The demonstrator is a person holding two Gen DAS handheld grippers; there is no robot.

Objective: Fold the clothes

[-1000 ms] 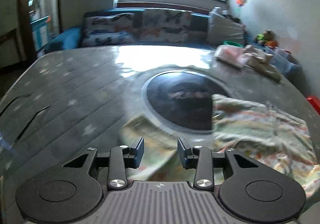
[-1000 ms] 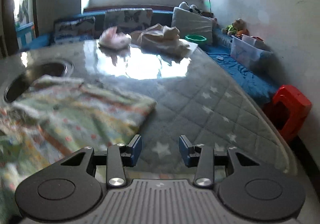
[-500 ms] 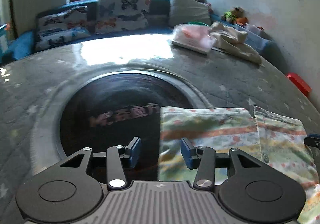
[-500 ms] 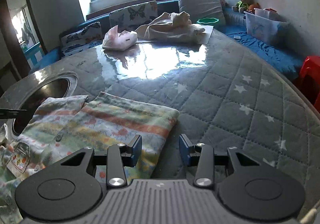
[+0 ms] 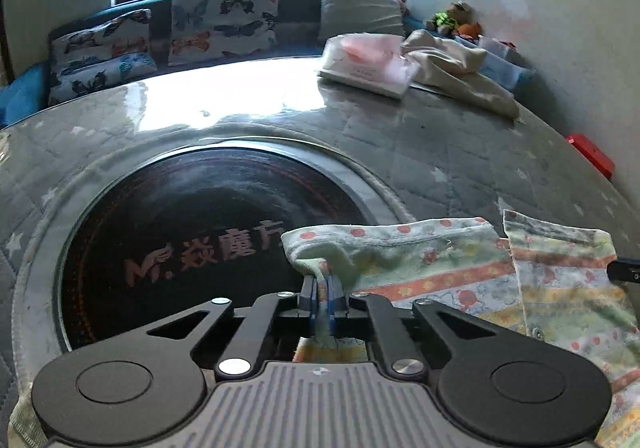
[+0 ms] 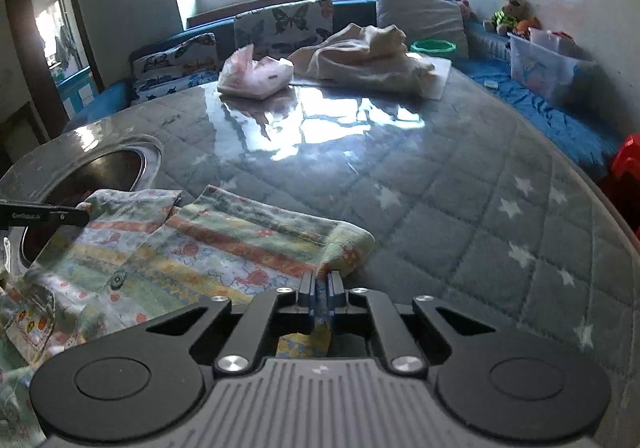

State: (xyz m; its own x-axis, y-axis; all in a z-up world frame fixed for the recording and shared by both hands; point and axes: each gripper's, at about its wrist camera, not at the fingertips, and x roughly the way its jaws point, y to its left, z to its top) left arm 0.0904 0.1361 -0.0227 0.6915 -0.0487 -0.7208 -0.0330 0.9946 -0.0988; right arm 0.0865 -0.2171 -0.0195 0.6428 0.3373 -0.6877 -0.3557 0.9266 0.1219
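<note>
Pinching one far corner of the patterned shirt (image 5: pixel 440 268), the left claw (image 5: pixel 322 294) had just snapped shut on the cloth, likely readying a fold; a dark round inset (image 5: pixel 180 232) lay left of it.

The right claw (image 6: pixel 320 294) had likewise just clamped the opposite corner; the quilted table (image 6: pixel 460 208) stretched ahead toward cushions.
</note>
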